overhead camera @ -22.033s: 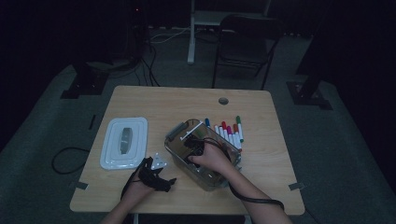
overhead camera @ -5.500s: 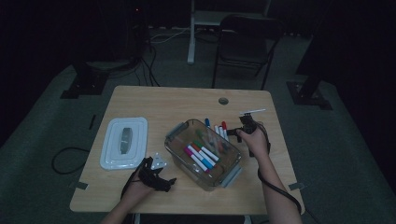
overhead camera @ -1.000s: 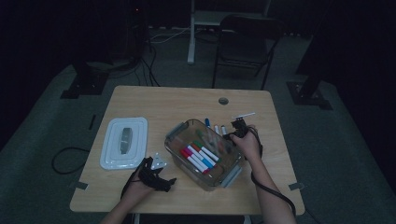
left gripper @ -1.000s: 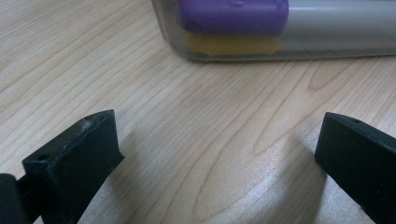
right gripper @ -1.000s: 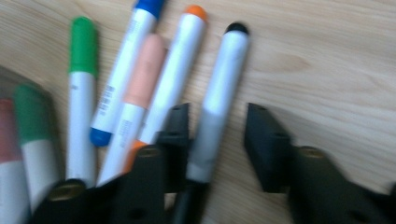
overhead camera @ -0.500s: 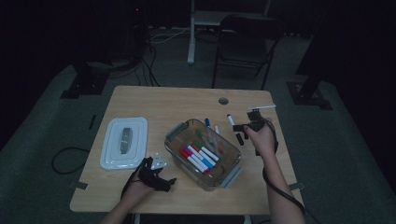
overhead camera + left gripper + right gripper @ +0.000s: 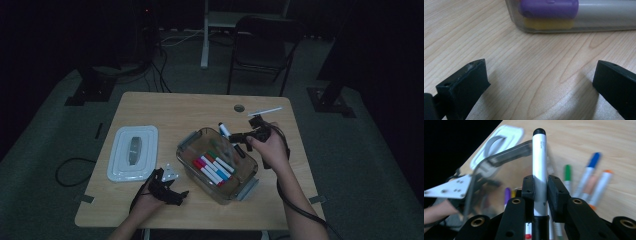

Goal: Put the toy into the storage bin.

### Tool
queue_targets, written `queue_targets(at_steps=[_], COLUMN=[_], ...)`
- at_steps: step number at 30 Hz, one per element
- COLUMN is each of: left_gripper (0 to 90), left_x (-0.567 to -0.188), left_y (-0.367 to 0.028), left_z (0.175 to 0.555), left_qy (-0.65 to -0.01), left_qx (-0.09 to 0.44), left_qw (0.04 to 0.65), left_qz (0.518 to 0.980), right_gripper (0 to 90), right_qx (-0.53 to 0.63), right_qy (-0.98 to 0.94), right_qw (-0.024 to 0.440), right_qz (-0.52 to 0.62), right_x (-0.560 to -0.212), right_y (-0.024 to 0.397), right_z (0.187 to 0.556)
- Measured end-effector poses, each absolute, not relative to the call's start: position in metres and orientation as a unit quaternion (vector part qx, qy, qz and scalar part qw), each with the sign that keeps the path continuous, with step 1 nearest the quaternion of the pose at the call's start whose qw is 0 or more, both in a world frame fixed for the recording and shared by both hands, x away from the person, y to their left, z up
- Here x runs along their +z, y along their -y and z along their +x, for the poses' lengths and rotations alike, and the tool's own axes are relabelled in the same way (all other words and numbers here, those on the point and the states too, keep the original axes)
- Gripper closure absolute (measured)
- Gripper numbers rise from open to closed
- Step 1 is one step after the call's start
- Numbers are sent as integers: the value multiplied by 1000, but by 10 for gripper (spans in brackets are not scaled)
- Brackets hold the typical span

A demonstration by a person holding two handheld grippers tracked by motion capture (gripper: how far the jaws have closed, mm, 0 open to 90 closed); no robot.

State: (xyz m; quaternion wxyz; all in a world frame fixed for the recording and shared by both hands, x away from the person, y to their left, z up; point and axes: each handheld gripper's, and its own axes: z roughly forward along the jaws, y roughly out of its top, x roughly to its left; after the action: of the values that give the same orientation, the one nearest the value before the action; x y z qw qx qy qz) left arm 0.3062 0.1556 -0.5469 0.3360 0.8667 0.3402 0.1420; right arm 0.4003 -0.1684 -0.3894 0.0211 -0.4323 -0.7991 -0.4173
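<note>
Small black print runs down the white marker [image 7: 539, 170] but is too fine to read; the right tool [image 7: 539, 192] is clamped on it above the clear bin [image 7: 190, 145], the left tool [image 7: 536, 85] parted on the pale wood worktop [image 7: 165, 107] in a dark room.

A person's right hand [image 7: 272, 149] is holding the right gripper [image 7: 248, 135] above the far rim of a clear plastic container [image 7: 218, 165], gripping a white marker [image 7: 224, 131] with a dark cap. Several capped markers [image 7: 214, 168] are lying inside the container. The left gripper [image 7: 167, 187] is resting on the wooden table [image 7: 170, 110] just beside the container, near a white lid [image 7: 133, 152].
</note>
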Motion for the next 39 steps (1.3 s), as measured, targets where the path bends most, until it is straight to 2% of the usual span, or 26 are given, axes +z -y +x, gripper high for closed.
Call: queue_targets(at_steps=[9, 16, 24, 27, 29, 32, 39], left_gripper=[5, 5, 5, 5, 5, 6, 6], left_x=[-547, -547, -547, -547, -547, -547, -547], left_y=[-156, -156, -156, -156, -156, -156, -156], left_z=[306, 306, 306, 306, 306, 306, 306], left_qy=[-340, -340, -340, -340, -341, -340, -340], left_qx=[142, 142, 141, 142, 142, 142, 142], left_qw=[336, 336, 336, 336, 336, 336, 336], left_qz=[867, 867, 867, 867, 867, 867, 867], right_gripper=[766, 766, 766, 763, 710, 690, 595], right_qx=[-376, -320, -251, -242, -252, -277, -389], right_qy=[843, 869, 892, 891, 889, 882, 848], right_qw=[76, 107, 107, 110, 110, 118, 83], right_qz=[-377, -363, -361, -367, -367, -363, -350], right_x=[-411, -443, -471, -472, -472, -467, -426], right_y=[111, 76, 55, 55, 56, 62, 102], right_z=[393, 393, 391, 391, 392, 392, 389])
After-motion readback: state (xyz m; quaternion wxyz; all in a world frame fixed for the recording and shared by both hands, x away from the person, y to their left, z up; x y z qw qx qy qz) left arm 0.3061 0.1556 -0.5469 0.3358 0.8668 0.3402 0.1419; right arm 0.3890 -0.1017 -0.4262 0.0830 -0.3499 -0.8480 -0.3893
